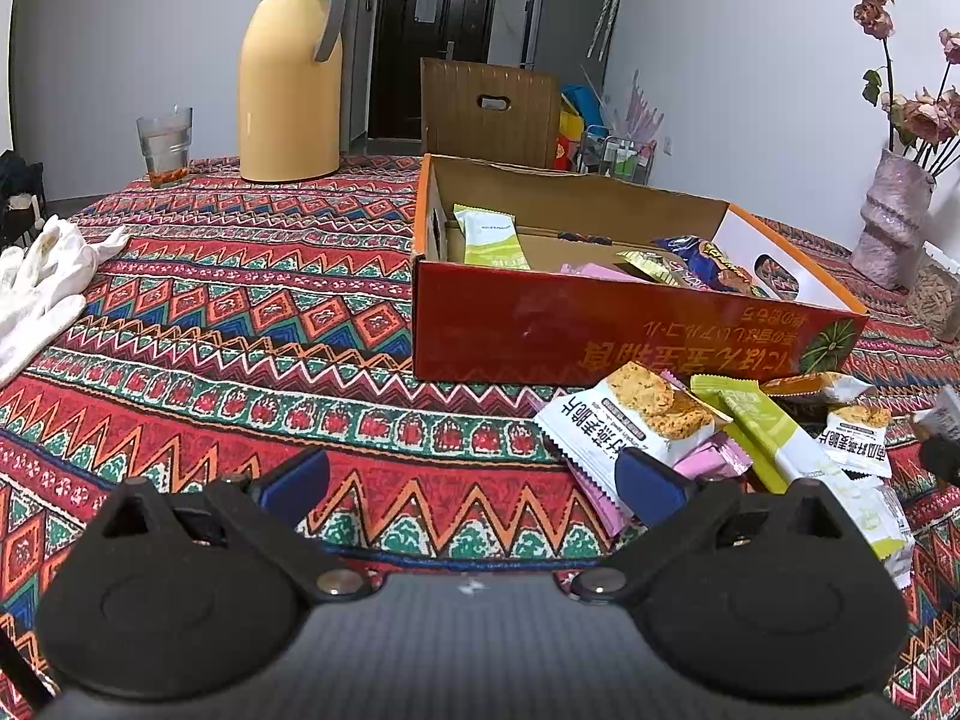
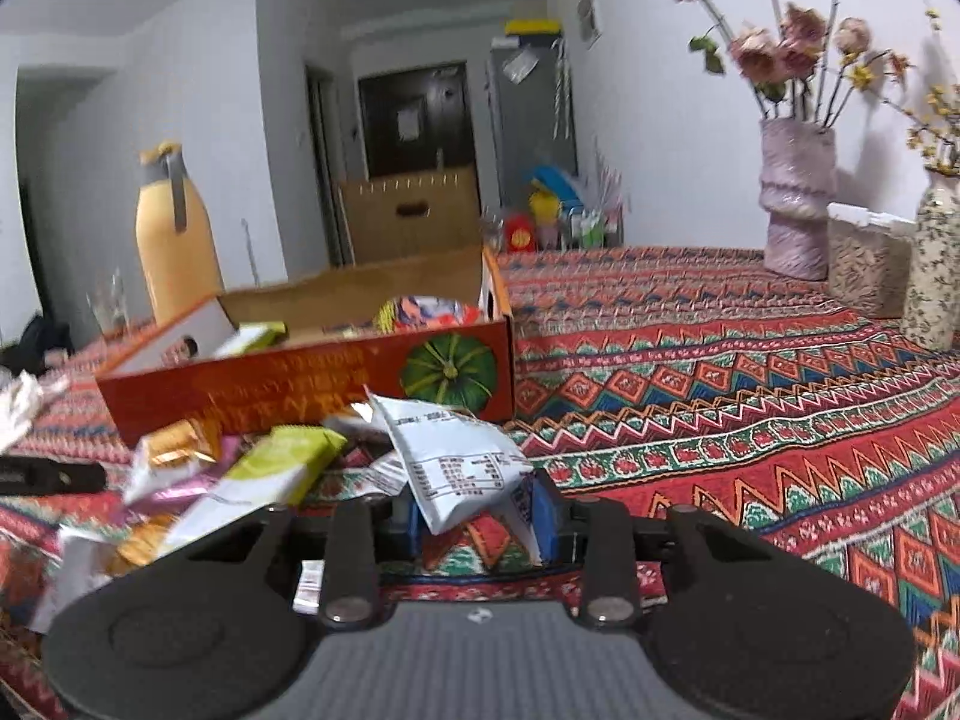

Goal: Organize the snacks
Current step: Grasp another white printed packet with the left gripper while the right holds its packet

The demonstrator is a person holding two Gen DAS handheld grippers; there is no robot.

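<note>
An open orange cardboard box stands on the patterned tablecloth, with a green packet, a pink one and a blue-orange bag inside. In front of it lies a pile of loose snacks: a white cracker packet, green bars and pink packets. My left gripper is open just left of the pile, its right finger beside the cracker packet, nothing between the pads. My right gripper is shut on a crumpled white snack packet, lifted clear of the pile in front of the box.
A yellow thermos jug and a glass stand at the far left. White gloves lie at the left edge. A pink vase of flowers, a clear container and a speckled vase line the right side.
</note>
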